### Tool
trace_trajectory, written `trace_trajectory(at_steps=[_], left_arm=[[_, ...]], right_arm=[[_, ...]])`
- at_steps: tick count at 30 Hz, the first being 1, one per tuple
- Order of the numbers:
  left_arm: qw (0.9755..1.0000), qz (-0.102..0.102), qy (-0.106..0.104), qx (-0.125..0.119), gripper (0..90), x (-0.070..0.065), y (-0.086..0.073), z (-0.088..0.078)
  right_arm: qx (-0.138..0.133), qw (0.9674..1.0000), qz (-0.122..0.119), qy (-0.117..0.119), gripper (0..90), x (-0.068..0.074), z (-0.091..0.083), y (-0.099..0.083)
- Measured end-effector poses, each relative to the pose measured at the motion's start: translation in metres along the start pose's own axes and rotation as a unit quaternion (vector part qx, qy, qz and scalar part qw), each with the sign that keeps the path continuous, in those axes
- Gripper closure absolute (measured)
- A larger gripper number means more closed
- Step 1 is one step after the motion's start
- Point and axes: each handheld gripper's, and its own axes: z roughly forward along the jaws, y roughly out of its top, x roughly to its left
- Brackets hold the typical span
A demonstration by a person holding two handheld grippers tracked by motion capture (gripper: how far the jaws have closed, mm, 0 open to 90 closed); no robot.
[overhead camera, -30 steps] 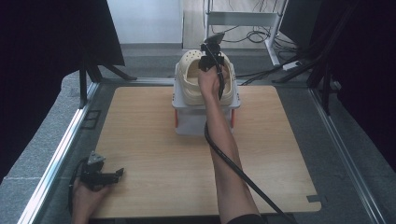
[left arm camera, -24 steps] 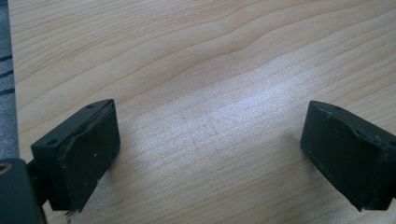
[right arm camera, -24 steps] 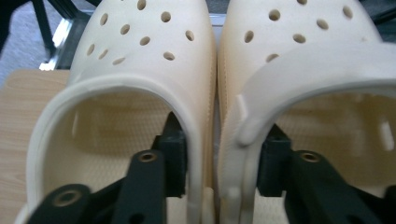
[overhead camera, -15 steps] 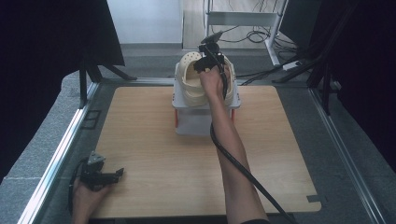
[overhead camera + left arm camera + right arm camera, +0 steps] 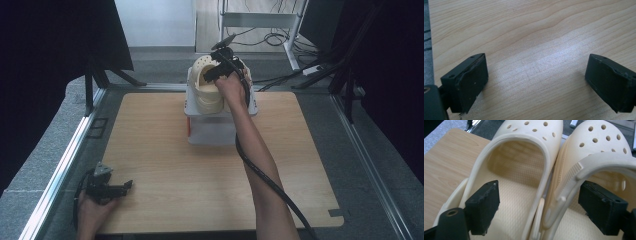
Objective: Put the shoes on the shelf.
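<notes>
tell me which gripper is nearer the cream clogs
Right. The right gripper is at the cream clogs atop the white box; the left gripper rests at the table's near left corner.

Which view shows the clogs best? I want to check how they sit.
The right gripper view: both clogs lie side by side, close up. The high view shows them small, on a white box. The left gripper view shows bare tabletop.
</notes>
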Motion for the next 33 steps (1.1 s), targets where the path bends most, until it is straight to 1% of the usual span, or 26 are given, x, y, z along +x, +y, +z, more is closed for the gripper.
trace_trajectory(at_steps=[3, 4, 7, 11, 13, 17, 21, 23, 24, 30, 32, 33], left_arm=[[1.0000, 0.000, 0.000, 0.000, 4.8, 0.000, 0.000, 0.000], [1.0000, 0.000, 0.000, 0.000, 4.8, 0.000, 0.000, 0.000], [1.0000, 0.000, 0.000, 0.000, 4.8, 0.000, 0.000, 0.000], [1.0000, 0.000, 0.000, 0.000, 4.8, 0.000, 0.000, 0.000], [1.0000, 0.000, 0.000, 0.000, 4.8, 0.000, 0.000, 0.000], [1.0000, -0.001, 0.000, -0.001, 4.8, 0.000, 0.000, 0.000], [1.0000, -0.001, 0.000, -0.001, 4.9, 0.000, 0.000, 0.000], [1.0000, -0.001, 0.000, -0.001, 4.8, 0.000, 0.000, 0.000], [1.0000, -0.001, 0.000, -0.001, 4.8, 0.000, 0.000, 0.000], [1.0000, -0.002, 0.001, -0.001, 4.9, 0.000, 0.000, 0.000], [1.0000, -0.002, 0.001, -0.001, 4.9, 0.000, 0.000, 0.000], [1.0000, -0.002, 0.001, -0.001, 4.8, 0.000, 0.000, 0.000]], right_arm=[[-0.005, 0.9999, -0.013, 0.005, 14.8, 0.000, -0.005, -0.003], [-0.008, 0.9998, -0.015, 0.012, 14.8, 0.000, -0.006, -0.004], [-0.019, 0.9995, -0.008, 0.025, 14.4, 0.000, -0.012, -0.006], [-0.025, 0.9986, -0.016, 0.045, 13.4, 0.001, -0.020, -0.010], [-0.029, 0.9978, -0.025, 0.053, 13.1, 0.002, -0.023, -0.013], [-0.034, 0.9959, -0.034, 0.077, 11.9, 0.004, -0.031, -0.019], [-0.022, 0.9936, -0.053, 0.097, 2.2, 0.004, -0.035, -0.027], [-0.026, 0.9927, -0.064, 0.099, 0.8, 0.005, -0.039, -0.031], [-0.030, 0.9917, -0.072, 0.102, 0.0, 0.004, -0.040, -0.035], [-0.039, 0.9882, -0.085, 0.121, 0.0, 0.001, -0.050, -0.049], [-0.040, 0.9878, -0.089, 0.122, 0.0, 0.000, -0.054, -0.054], [-0.041, 0.9869, -0.093, 0.126, 0.0, -0.001, -0.056, -0.056]])
